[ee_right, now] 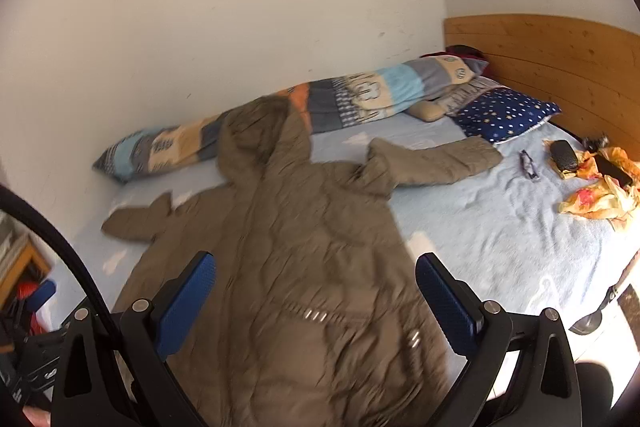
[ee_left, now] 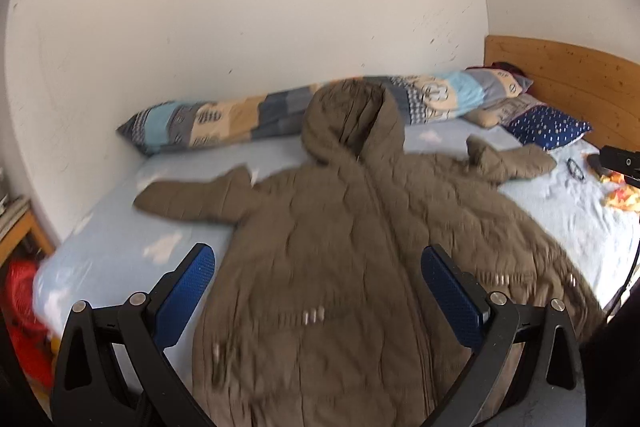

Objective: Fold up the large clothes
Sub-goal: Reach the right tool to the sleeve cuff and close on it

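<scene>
The left gripper (ee_left: 318,281) was spread wide and held nothing, its blue pads (ee_left: 185,293) hanging above the lower part of the coat (ee_left: 340,227). The right gripper (ee_right: 316,291) was equally wide apart and empty, poised over the same hem end. The brown hooded coat lay flat on the bed (ee_right: 480,227), sleeves spread toward both sides, hood resting against the long patterned pillow (ee_left: 224,121) along the wall edge. Glasses (ee_right: 529,165) lay near the headboard (ee_right: 560,67) corner.
</scene>
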